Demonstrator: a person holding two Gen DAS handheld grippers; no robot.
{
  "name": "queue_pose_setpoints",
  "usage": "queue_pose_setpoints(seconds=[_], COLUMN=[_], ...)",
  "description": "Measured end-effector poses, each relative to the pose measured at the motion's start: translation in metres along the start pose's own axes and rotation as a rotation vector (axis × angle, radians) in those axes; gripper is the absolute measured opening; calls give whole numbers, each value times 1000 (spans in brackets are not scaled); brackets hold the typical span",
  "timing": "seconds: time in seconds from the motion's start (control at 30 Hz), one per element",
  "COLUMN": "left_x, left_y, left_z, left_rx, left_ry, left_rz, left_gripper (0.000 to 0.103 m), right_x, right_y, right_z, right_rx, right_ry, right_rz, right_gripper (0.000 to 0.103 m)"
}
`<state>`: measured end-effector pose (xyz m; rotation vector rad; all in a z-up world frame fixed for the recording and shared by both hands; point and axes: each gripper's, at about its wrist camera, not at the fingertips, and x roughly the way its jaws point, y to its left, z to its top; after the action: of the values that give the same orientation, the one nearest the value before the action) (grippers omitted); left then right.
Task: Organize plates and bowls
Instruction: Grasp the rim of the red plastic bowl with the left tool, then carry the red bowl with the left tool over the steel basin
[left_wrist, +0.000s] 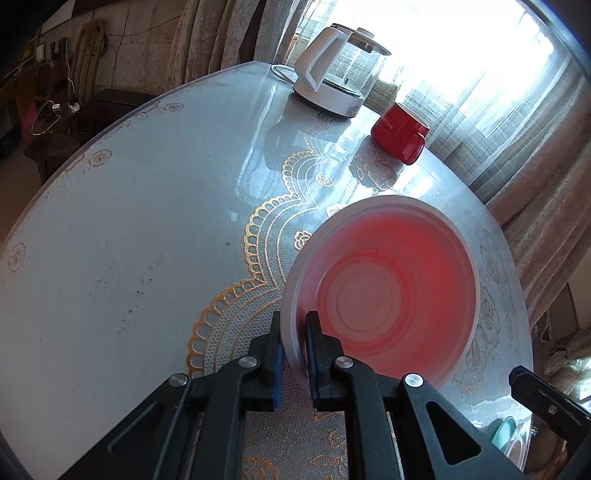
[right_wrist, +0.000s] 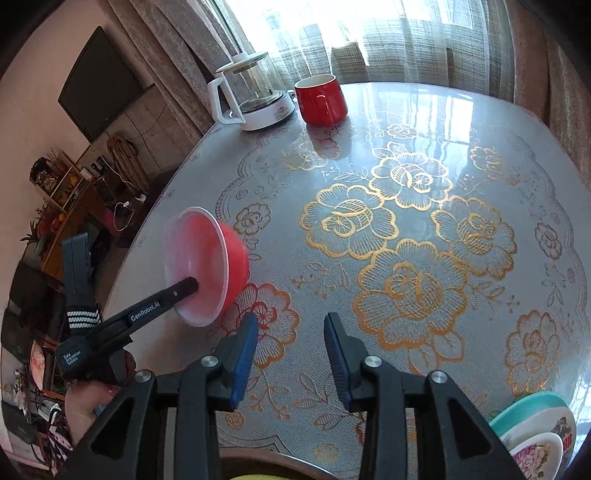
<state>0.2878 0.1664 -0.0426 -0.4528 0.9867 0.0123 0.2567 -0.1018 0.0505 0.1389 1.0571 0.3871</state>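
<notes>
left gripper (left_wrist: 294, 332) pinches bowl (left_wrist: 384, 288) rim, one finger inside, one outside | right gripper (right_wrist: 291, 354) spread, empty, table (right_wrist: 406, 258) ahead | stack (right_wrist: 535, 435) right of my right fingers | I'd keep pinch firm, carry bowl level toward stack

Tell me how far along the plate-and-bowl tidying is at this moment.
Done: a stack of plates sits at the table's near edge. In hand: the left gripper is shut on the rim of the red bowl, lifted and tilted. The right gripper is open and empty. Left: placing the bowl.
</notes>
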Motion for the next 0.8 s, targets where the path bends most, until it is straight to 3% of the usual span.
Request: queue_pose_setpoints(seconds=[0.2,0.4,0.53,0.6,0.8], left_x=[-4,-6,-9,-11,-20], left_y=[-7,-14,-18,-21,-30], left_z=[-10,-21,-27,-32,-45], left_rx=[30,72,76,84,97], left_ry=[2,0,5,5,-1], left_rz=[-11,-14,-34,-41,-67], left_gripper=[11,11,10,10,9], right_x=[36,54,59,58,45], right_y=[15,16,12,9,0], right_z=[23,25,16,10,-3], right_rx=[1,13,19,25,38], right_ry=[65,91,106,108,86], right_rz=[11,13,35,45,63], right_gripper=[38,37,16,12,9])
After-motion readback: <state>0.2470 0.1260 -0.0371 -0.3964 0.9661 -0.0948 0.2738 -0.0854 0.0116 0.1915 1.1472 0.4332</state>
